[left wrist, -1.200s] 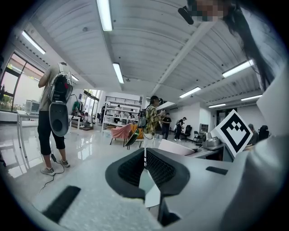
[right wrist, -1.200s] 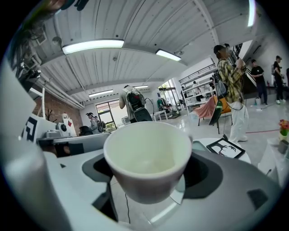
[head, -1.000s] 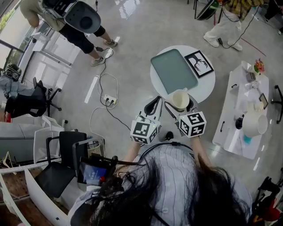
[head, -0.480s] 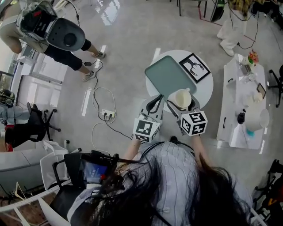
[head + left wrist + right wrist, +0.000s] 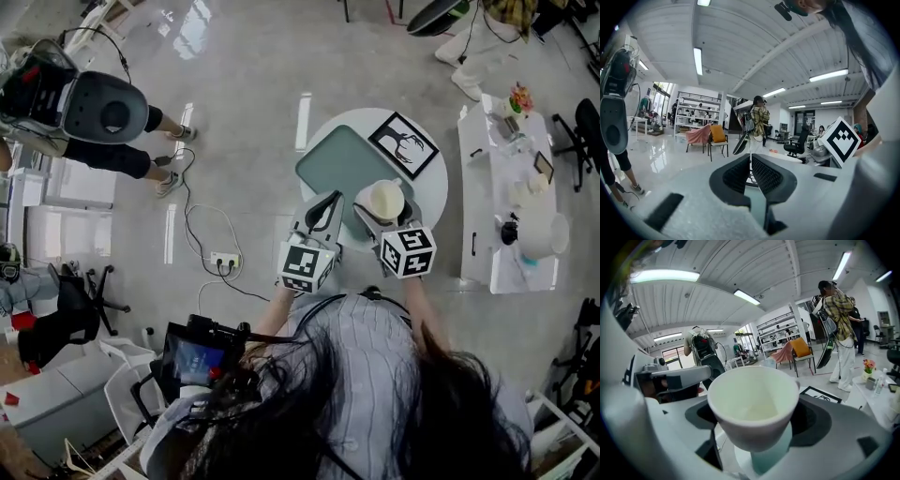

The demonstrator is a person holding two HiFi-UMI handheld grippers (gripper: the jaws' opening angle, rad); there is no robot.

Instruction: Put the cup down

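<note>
Right gripper [image 5: 379, 216] clamps cup [image 5: 385, 199] between its jaws; left gripper [image 5: 324, 209] jaws together, empty.

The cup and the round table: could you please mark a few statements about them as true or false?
1. The right gripper grips the cup. True.
2. The cup is full of dark liquid. False: it looks empty.
3. The left gripper holds a spoon. False: its fingers are together, with nothing between them.
4. A green tray lies on the round table. True.
5. The framed picture lies on the floor. False: it lies on the round table, beside the tray.
</note>
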